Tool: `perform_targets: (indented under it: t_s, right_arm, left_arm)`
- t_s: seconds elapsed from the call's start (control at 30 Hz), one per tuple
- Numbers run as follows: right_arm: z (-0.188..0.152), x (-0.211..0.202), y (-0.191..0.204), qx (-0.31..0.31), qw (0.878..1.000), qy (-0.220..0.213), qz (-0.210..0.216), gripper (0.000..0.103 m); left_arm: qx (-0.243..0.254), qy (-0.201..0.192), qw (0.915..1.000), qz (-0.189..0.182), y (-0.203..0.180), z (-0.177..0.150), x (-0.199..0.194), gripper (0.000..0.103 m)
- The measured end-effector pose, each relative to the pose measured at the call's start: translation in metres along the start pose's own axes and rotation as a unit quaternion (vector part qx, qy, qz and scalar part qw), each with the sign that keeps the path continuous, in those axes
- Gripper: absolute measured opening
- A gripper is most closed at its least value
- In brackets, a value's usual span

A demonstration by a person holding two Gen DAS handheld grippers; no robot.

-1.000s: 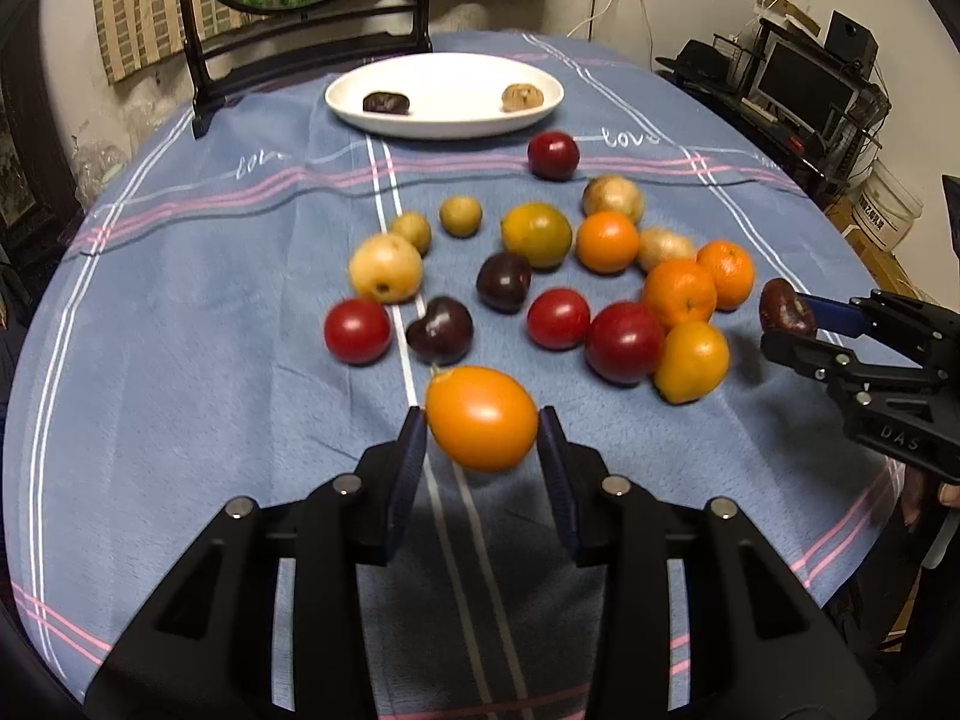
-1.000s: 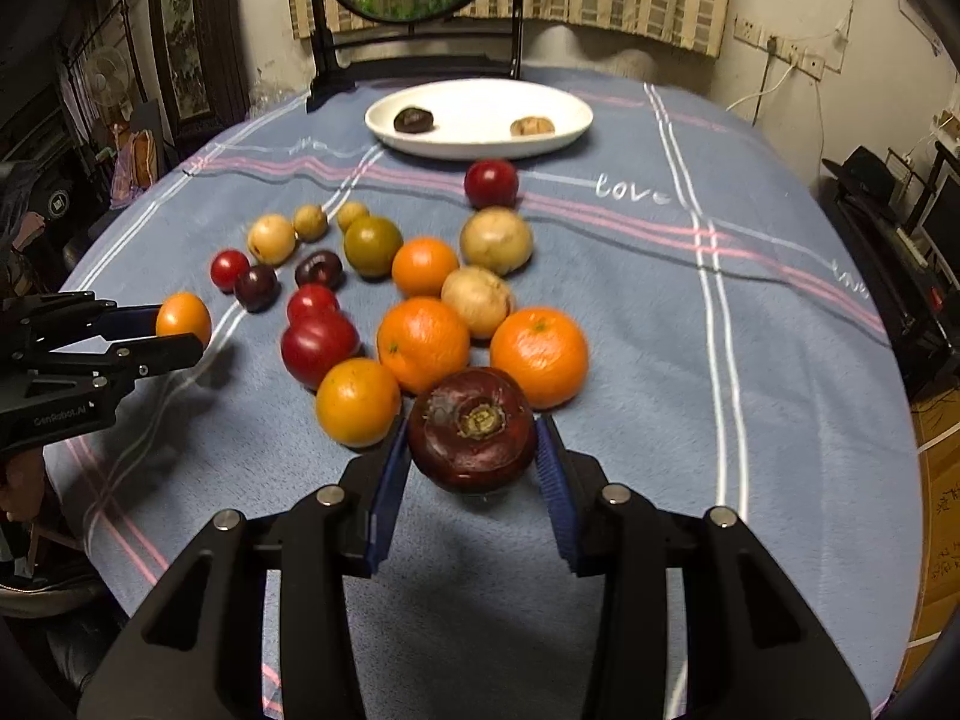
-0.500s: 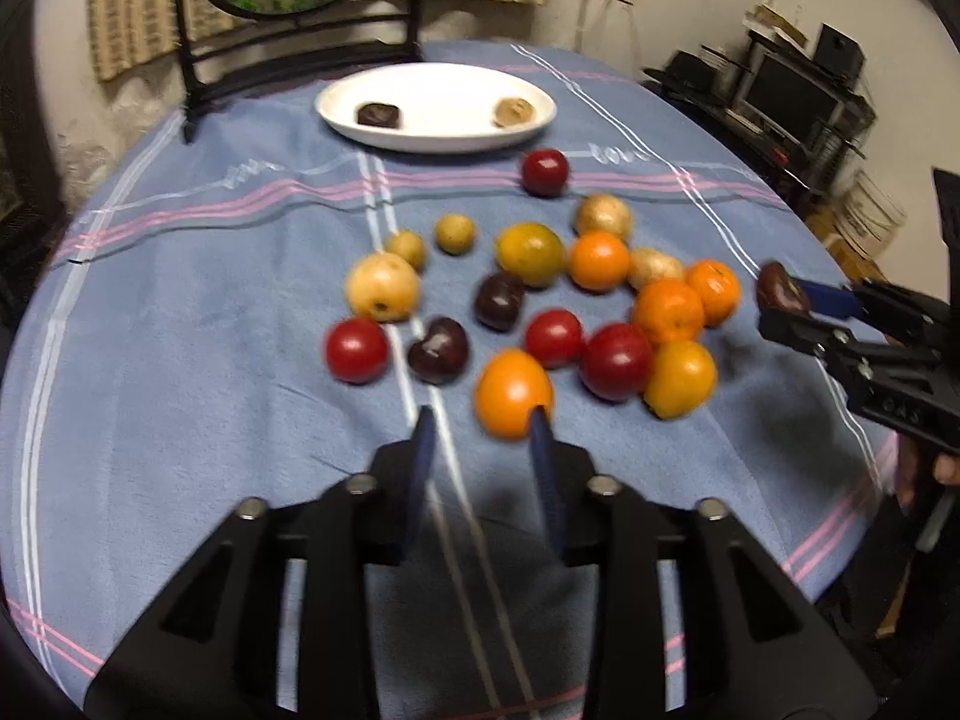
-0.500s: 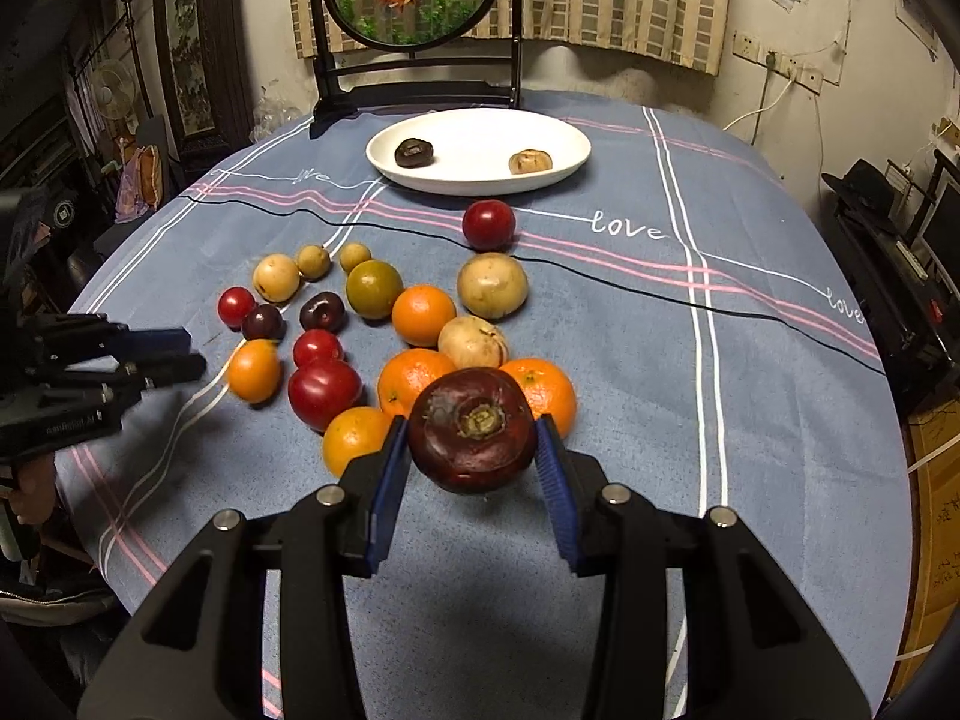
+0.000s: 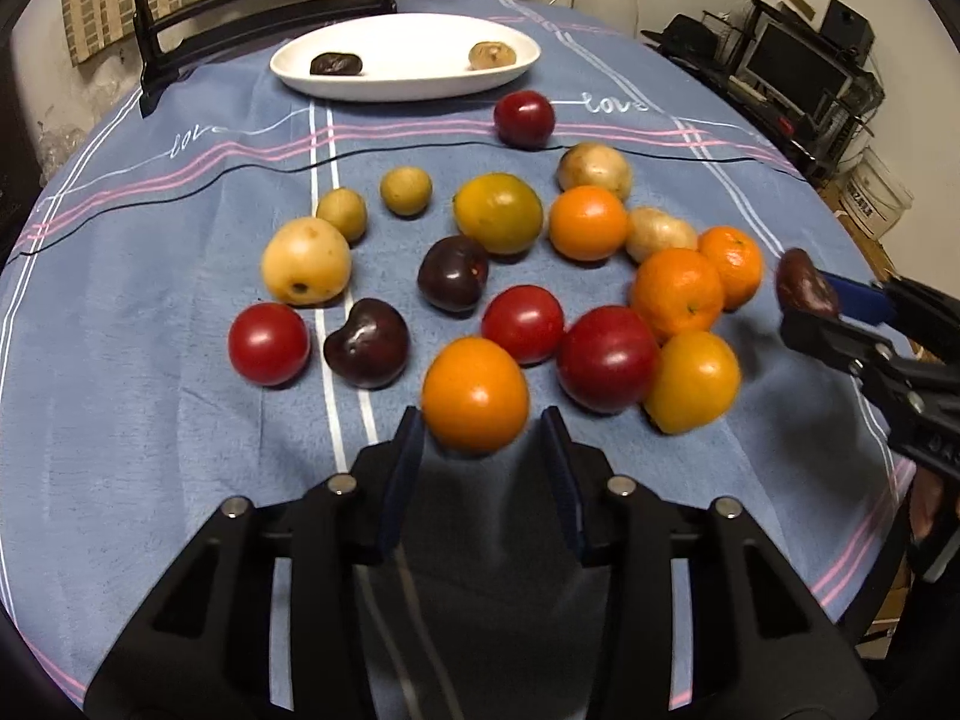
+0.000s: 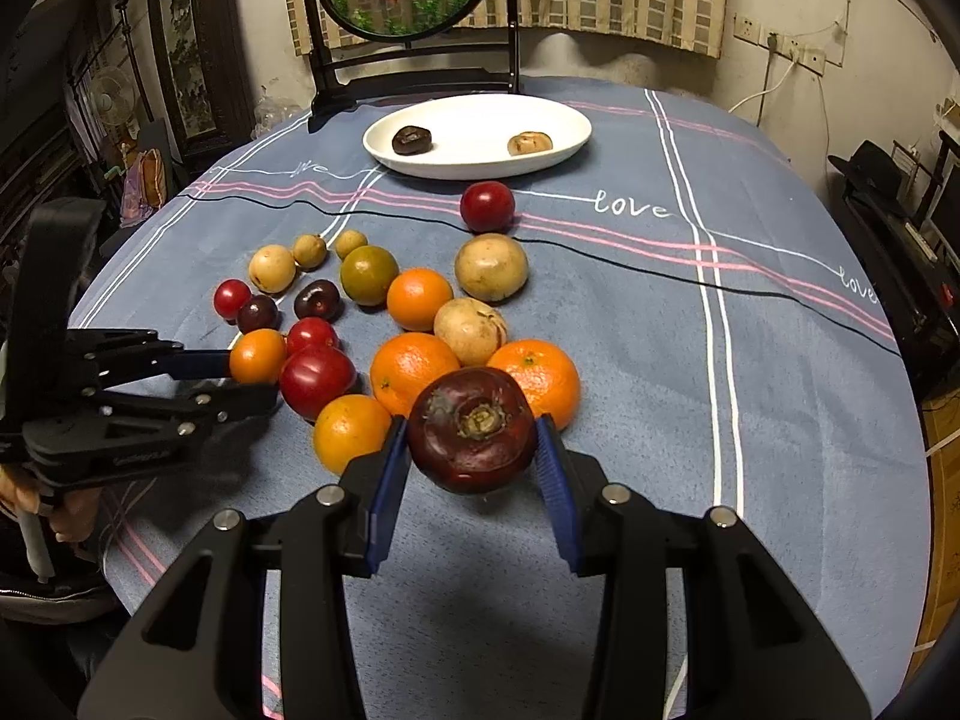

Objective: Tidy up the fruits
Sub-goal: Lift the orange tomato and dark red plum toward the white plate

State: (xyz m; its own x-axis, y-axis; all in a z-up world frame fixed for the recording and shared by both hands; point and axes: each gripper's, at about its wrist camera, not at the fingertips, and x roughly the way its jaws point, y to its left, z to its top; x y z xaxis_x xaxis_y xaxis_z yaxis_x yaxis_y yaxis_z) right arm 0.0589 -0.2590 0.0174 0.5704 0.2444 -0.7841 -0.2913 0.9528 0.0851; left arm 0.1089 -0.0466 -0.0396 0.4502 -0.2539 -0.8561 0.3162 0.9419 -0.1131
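1. At the near edge of the fruit cluster on the worktop [image 6: 780,420], the left gripper [image 5: 480,450] has its jaws closing around an orange fruit [image 5: 475,394] that sits between them; whether they press on it I cannot tell.
2. The right gripper [image 6: 474,462] pinches a dark purple fruit [image 6: 473,429], raised clear of the cloth.
3. Judged step: carrying fruit to the white plate [image 6: 480,168]. Next comes a long reach over the cluster to set it beside the matching dark piece.
4. The purple fruit looks round, glossy and firm, with its tan calyx facing the camera.
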Motion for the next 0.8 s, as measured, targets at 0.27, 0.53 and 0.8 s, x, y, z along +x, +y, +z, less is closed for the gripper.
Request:
perform_targets:
  t_s: [0.27,0.53,0.8]
  right_arm:
    - [-0.002,0.002,0.001,-0.002,1.000,0.002,0.008,0.043]
    - [0.003,-0.005,0.001,-0.009,1.000,-0.006,0.003,0.043]
    - [0.023,-0.018,-0.001,-0.026,0.999,-0.026,-0.008,0.043]
  left_arm:
    - [-0.003,0.003,1.0000,0.002,0.001,0.011,0.006,0.036]
    - [0.014,-0.022,0.9996,-0.011,0.004,0.011,-0.027,0.036]
    - [0.027,-0.065,0.9973,0.023,0.024,0.040,-0.069,0.036]
